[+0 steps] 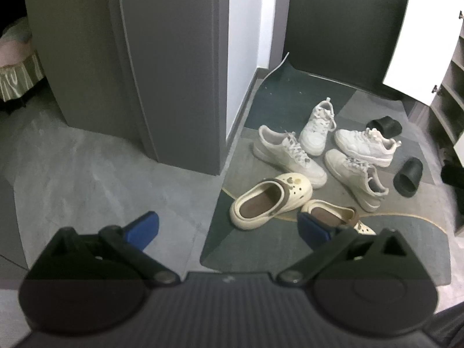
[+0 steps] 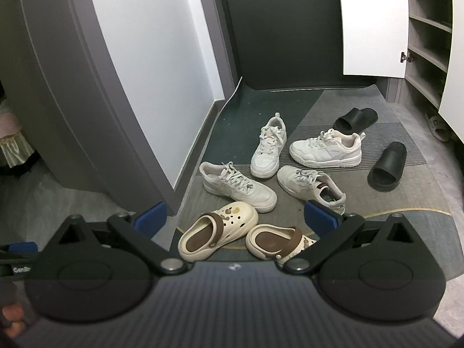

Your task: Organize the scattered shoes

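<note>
Both tools held high above the entry mat (image 2: 406, 232), nothing gripped: left gripper (image 1: 227, 226) spread wide, blue pads far apart; right gripper (image 2: 235, 217) likewise wide open and empty. Eight shoes scattered on the mat: two cream clogs (image 2: 217, 232) nearest, touching at the toes; four white sneakers (image 2: 268, 148) jumbled just beyond, toes pointing every way; two black slides (image 2: 385, 166) at the far right, apart from each other. Open shoe cabinet (image 2: 426, 43) with grey shelves at the right edge, white door (image 2: 374, 23) swung out. Probably best to start with the near clogs, one per tool: come down over the heel rim or the brown strap, pinch a single wall rather than the whole foamy body, lift clear before swinging right. For the sneakers, better to grip the collar or heel, away from the loose laces. Worth watching the curled far-left corner of the mat and the open door edge while carrying. Pairs set side by side, toes matching.
</note>
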`<state>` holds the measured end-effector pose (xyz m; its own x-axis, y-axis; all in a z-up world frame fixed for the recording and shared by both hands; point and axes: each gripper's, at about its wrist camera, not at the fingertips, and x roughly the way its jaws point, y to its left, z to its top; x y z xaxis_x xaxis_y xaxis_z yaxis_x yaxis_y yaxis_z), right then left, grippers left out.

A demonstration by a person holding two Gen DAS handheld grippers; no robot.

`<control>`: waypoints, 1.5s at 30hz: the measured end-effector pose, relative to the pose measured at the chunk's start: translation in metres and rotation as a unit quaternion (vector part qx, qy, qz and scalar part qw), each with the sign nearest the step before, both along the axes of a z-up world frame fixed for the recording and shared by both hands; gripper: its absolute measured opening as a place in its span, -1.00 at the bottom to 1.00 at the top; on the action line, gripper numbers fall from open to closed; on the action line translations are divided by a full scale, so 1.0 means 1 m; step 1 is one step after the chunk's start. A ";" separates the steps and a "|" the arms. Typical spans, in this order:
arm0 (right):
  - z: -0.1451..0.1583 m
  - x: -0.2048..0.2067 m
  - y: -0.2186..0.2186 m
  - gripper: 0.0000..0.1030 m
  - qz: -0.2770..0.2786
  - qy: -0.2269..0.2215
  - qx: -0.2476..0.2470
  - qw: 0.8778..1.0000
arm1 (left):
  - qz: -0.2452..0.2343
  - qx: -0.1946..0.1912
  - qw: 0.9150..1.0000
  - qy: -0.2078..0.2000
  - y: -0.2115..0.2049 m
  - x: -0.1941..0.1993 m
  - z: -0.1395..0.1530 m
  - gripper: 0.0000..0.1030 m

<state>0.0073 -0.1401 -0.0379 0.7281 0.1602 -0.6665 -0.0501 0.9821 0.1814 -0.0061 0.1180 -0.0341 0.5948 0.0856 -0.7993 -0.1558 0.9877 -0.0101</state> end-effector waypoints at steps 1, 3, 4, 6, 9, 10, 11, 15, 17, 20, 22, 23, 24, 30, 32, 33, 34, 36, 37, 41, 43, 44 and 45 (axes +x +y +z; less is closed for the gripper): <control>0.000 0.000 0.000 1.00 -0.001 -0.001 -0.001 1.000 | -0.002 -0.002 1.000 -0.001 0.003 0.000 -0.002 1.00; 0.000 0.001 -0.001 1.00 -0.004 -0.004 -0.002 1.000 | -0.005 -0.004 1.000 -0.001 0.002 0.001 -0.002 1.00; 0.001 0.001 -0.003 1.00 -0.008 -0.007 -0.004 1.000 | -0.007 -0.004 1.000 -0.002 0.002 0.001 -0.002 1.00; 0.003 0.000 -0.006 1.00 -0.015 -0.012 -0.007 1.000 | -0.014 -0.005 1.000 -0.004 0.001 -0.001 -0.003 1.00; 0.006 -0.003 -0.013 1.00 -0.028 -0.017 -0.002 0.999 | -0.025 -0.007 1.000 -0.007 -0.003 -0.002 -0.005 1.00; 0.007 -0.005 -0.014 1.00 -0.030 -0.018 -0.001 0.999 | -0.028 -0.007 1.000 -0.008 -0.005 -0.003 -0.006 1.00; 0.007 -0.005 -0.015 1.00 -0.031 -0.019 0.000 0.999 | -0.031 -0.007 0.999 -0.010 -0.007 -0.003 -0.006 1.00; 0.013 -0.012 -0.024 1.00 -0.034 -0.030 0.005 0.999 | -0.046 -0.011 0.999 -0.027 -0.014 -0.007 -0.003 1.00; 0.015 -0.014 -0.027 1.00 -0.037 -0.032 0.006 0.999 | -0.062 -0.006 0.997 -0.044 -0.024 -0.007 -0.001 1.00; 0.019 -0.020 -0.039 1.00 -0.047 -0.044 0.011 0.998 | -0.105 -0.006 0.993 -0.058 -0.039 -0.003 0.001 1.00; 0.023 -0.025 -0.049 1.00 -0.056 -0.048 0.028 0.997 | -0.193 -0.003 0.980 -0.056 -0.058 0.002 -0.002 1.00; 0.024 -0.026 -0.051 1.00 -0.056 -0.049 0.033 0.997 | -0.226 0.002 0.973 -0.046 -0.066 0.006 -0.005 1.00; 0.027 -0.031 -0.055 1.00 -0.056 -0.052 0.045 0.996 | -0.249 0.012 0.968 -0.030 -0.072 0.013 -0.010 1.00; 0.031 -0.048 -0.074 1.00 -0.058 -0.060 0.067 0.994 | -0.339 0.059 0.938 0.048 -0.102 0.077 -0.049 1.00; 0.029 -0.049 -0.083 1.00 -0.068 -0.055 0.088 0.992 | -0.361 0.073 0.927 0.068 -0.108 0.106 -0.072 1.00; 0.029 -0.049 -0.087 1.00 -0.072 -0.054 0.091 0.992 | -0.366 0.081 0.924 0.068 -0.108 0.115 -0.082 1.00; 0.028 -0.048 -0.091 1.00 -0.076 -0.054 0.093 0.991 | -0.379 0.094 0.918 0.073 -0.108 0.132 -0.103 1.00; 0.026 -0.048 -0.096 1.00 -0.083 -0.053 0.088 0.991 | -0.407 0.110 0.903 0.087 -0.105 0.156 -0.146 1.00; 0.024 -0.046 -0.099 1.00 -0.087 -0.047 0.090 0.991 | -0.419 0.119 0.895 0.093 -0.103 0.167 -0.166 1.00; 0.013 -0.039 -0.108 1.00 -0.096 -0.020 0.108 0.989 | -0.424 0.143 0.889 0.096 -0.092 0.203 -0.234 1.00; 0.005 -0.032 -0.111 1.00 -0.103 0.002 0.116 0.988 | -0.418 0.131 0.892 0.107 -0.086 0.225 -0.266 1.00; 0.002 -0.029 -0.112 1.00 -0.107 0.011 0.118 0.987 | -0.418 0.130 0.892 0.110 -0.083 0.234 -0.283 1.00; -0.002 -0.026 -0.113 1.00 -0.111 0.020 0.120 0.986 | -0.424 0.134 0.889 0.111 -0.081 0.239 -0.295 1.00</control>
<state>-0.0189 -0.2531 -0.0403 0.7367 0.1560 -0.6580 0.1733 0.8970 0.4066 0.2331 0.0370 -0.3289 0.3658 -0.1131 -0.9238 0.6775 0.7129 0.1810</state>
